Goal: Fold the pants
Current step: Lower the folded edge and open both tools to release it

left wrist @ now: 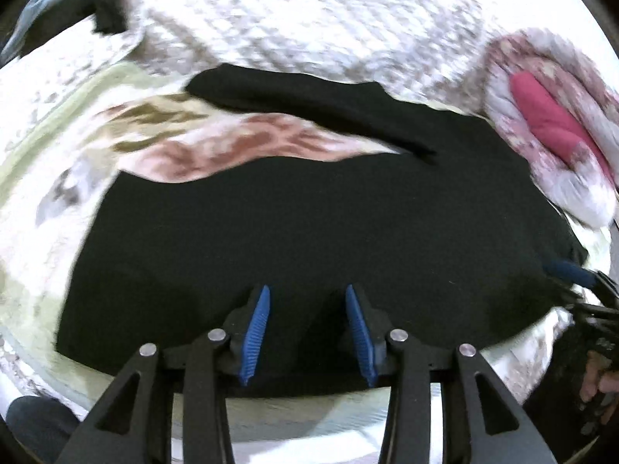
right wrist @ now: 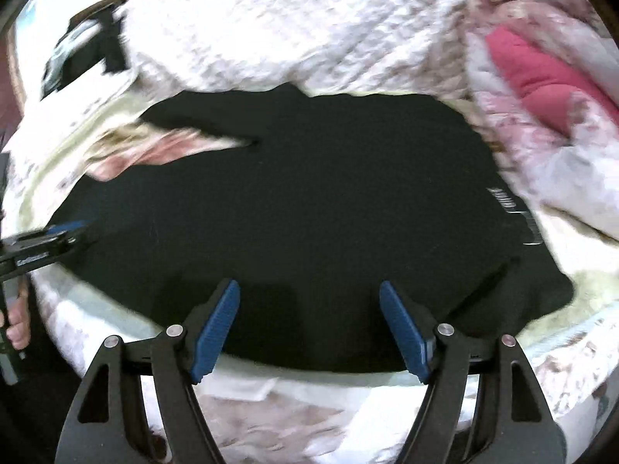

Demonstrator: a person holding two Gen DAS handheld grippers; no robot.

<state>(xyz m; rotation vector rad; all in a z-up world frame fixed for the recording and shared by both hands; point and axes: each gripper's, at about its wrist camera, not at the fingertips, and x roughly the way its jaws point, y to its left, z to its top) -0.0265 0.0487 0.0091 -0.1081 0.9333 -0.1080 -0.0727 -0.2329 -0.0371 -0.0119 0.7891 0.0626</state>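
A bed [left wrist: 294,11] with a pale patterned cover carried the black pants [left wrist: 294,212], spread flat near its front edge, one leg folded across the top. A pink-and-white quilt [right wrist: 541,89] lay bunched at the right. Both the left gripper [left wrist: 307,328] and the right gripper [right wrist: 309,328] hovered over the pants, jaws open and empty.

Black tongs [left wrist: 307,328], ribbed blue pads [right wrist: 216,328], silver pivot screws [left wrist: 216,335]
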